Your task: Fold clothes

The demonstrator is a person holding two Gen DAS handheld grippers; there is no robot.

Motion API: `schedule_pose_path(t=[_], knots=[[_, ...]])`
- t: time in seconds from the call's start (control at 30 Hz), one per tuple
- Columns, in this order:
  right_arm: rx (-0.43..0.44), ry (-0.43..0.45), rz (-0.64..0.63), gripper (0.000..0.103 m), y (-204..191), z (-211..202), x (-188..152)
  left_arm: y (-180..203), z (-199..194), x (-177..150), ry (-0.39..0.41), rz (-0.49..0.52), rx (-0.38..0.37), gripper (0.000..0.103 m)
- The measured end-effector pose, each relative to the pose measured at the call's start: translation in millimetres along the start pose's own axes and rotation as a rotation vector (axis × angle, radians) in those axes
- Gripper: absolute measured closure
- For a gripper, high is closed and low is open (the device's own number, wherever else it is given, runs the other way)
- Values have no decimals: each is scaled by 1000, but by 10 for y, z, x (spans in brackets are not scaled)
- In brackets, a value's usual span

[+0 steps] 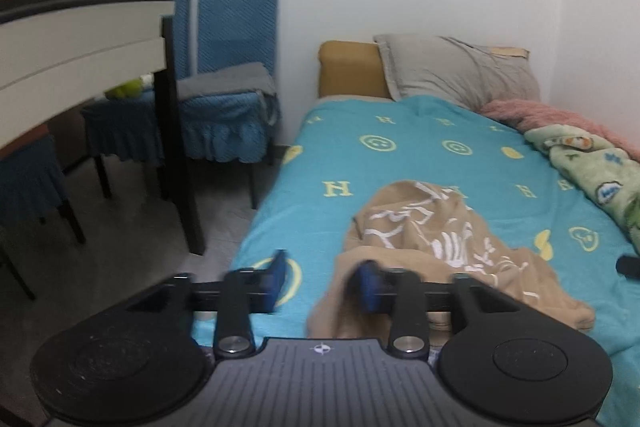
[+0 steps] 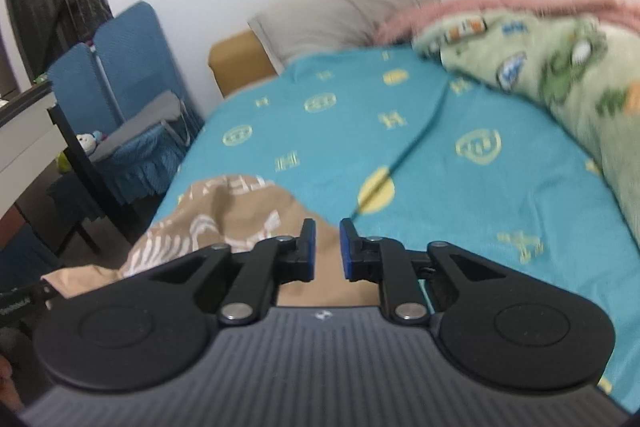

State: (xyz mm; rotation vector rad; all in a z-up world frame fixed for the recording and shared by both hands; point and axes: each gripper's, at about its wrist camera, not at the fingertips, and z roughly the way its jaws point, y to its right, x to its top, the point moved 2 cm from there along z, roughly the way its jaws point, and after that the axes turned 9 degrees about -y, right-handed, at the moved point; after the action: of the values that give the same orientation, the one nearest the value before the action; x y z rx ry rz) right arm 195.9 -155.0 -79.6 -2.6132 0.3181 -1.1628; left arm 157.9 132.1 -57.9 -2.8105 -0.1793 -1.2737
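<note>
A soft tan garment (image 1: 436,251) with white line print lies crumpled on the teal patterned bedsheet (image 1: 420,163). The left gripper (image 1: 324,283) stands half open, empty; the garment's edge is at its three o'clock. The right gripper (image 2: 327,247) is narrowly parted, gripping nothing.

The tan garment (image 1: 432,247) is soft matt cloth lying crumpled on the turquoise bedsheet (image 1: 400,163), a finely woven matt fabric. Beyond the sheet, a fluffy green blanket (image 2: 560,75) looks plush. Both grippers' housings are matt black plastic.
</note>
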Motion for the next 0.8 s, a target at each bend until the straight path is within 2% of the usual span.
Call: schedule_pose_path(t=[0.03,0.07,0.1,0.13,0.23,0.33,0.47,0.57,0.63,0.7,0.8], knots=[[7,-21,18,59,34,11,-6,-12,-57,-6,3,-1,9,42],[16,-37,38,33,68,17,-14,-24,-115,-13,7,-1,18,39],[36,-34,64,22,105,1,-29,-31,-183,-18,12,4,16,37],[54,-32,90,16,138,-17,-40,-25,-264,-27,28,20,14,32],[63,-47,130,18,186,-73,-26,36,-503,-74,92,92,24,25],[13,-74,136,18,220,-78,-13,197,-708,-169,183,216,38,21],[-21,-123,163,18,339,-33,-15,440,-701,-249,214,320,5,21],[-28,-189,131,18,360,57,-60,447,-526,-182,196,271,2,21],[-28,-239,81,18,323,129,-103,382,-379,-81,182,194,5,21],[-12,-288,-23,18,175,208,-191,307,-217,41,163,114,-8,21],[-12,-315,-185,18,-85,270,-354,206,36,227,131,5,-32,21]])
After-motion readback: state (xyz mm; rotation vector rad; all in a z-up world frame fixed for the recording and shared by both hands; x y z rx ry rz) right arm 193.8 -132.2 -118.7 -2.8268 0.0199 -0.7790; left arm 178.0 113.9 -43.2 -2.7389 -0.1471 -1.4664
